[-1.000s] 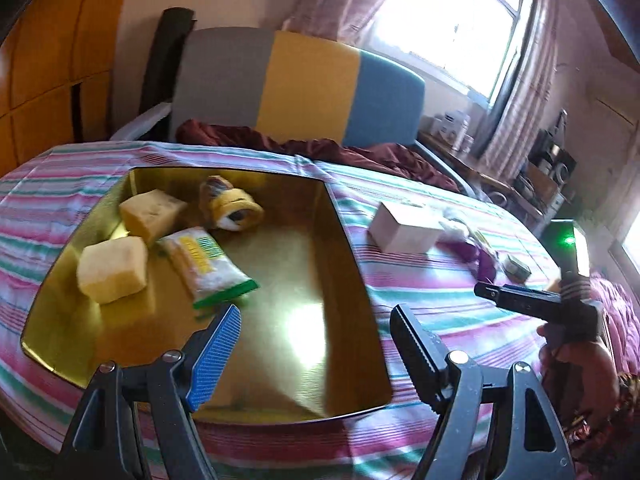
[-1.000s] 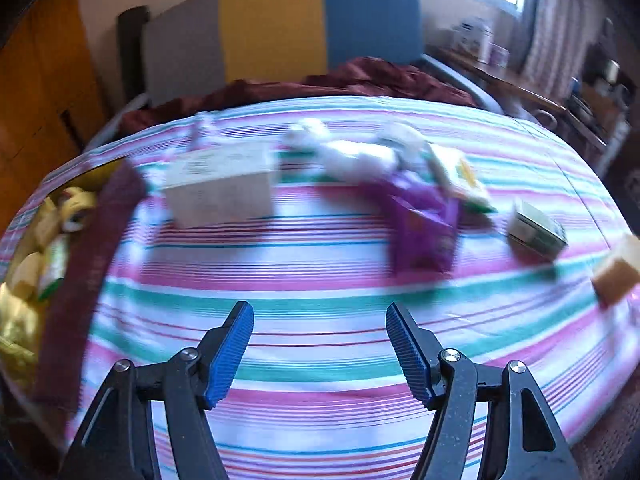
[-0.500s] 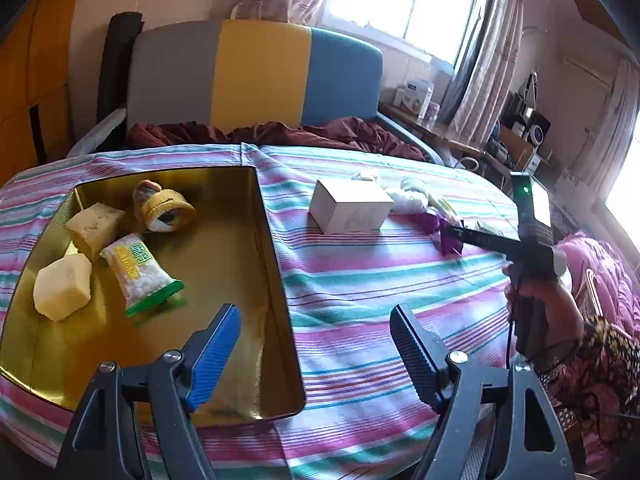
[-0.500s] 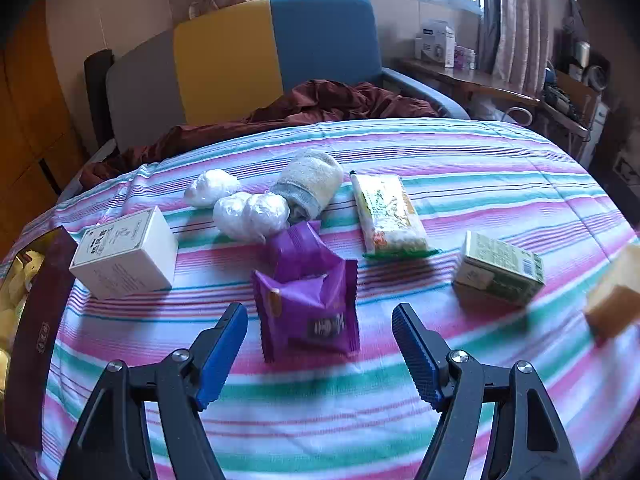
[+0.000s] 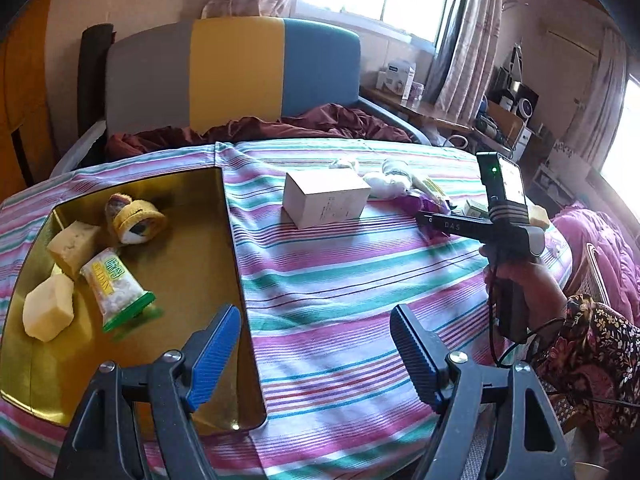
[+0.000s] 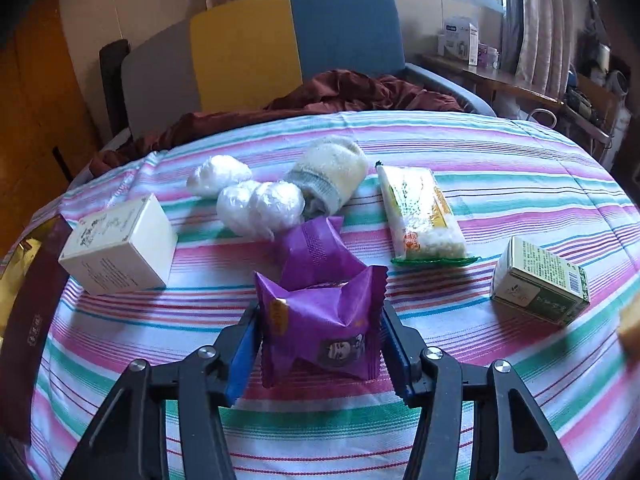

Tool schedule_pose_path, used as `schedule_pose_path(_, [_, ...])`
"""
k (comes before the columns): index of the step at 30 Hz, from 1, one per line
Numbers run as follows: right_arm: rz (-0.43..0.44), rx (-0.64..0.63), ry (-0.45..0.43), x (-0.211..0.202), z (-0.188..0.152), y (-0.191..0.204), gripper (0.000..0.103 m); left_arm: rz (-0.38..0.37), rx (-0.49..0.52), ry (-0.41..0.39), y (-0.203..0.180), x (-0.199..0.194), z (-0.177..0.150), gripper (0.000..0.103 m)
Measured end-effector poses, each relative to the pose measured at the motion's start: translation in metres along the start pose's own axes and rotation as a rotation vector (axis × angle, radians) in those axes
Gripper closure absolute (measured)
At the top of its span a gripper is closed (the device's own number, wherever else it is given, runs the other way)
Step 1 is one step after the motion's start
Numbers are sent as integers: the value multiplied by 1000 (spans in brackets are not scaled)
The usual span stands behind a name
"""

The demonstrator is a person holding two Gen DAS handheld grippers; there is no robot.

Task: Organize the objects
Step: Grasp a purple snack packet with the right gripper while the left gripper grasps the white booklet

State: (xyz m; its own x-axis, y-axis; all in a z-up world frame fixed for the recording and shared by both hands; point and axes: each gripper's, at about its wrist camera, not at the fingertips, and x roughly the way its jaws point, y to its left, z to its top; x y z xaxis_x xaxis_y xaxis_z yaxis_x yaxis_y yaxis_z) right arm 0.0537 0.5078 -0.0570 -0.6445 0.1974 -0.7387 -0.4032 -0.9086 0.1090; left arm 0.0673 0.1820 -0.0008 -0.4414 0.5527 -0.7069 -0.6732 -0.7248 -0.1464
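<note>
Right gripper [image 6: 318, 344] jaws just closing, both sides touching purple packet [image 6: 320, 330] between them. Squeeze softly, lift straight. Left gripper [image 5: 316, 354] jaws wide, empty.

Both wrist views look steeply down along jaws; share white box [image 5: 326, 203] [image 6: 120, 246]

Purple pkt [image 6: 320, 328]; gold tray [image 5: 192, 264]; cloth [image 6: 500, 152] w/ pink, teal & white stripes; blue-padded jaws.
</note>
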Motion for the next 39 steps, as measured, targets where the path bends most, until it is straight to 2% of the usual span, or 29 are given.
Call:
schedule_pose_path(6, [-7, 20, -27, -5, -6, -1, 51, -4, 3, 28, -3, 14, 16, 24])
schedule_pose_path(14, [-13, 47, -57, -12, -15, -4, 52, -1, 60, 35, -11, 42, 50, 24])
schedule_pose_path(28, [-26, 49, -68, -10, -18, -5, 52, 30, 230, 91, -23, 137, 131, 23])
schedule_pose_path(30, [-26, 48, -70, -10, -18, -5, 52, 63, 252, 102, -23, 153, 142, 23])
schedule_pose_path(33, [-17, 56, -67, -9, -19, -7, 51, 68, 269, 156, -21, 179, 151, 23])
schedule_pose_path(39, [-7, 64, -71, -9, -19, -9, 51, -88, 221, 273, -20, 192, 144, 22])
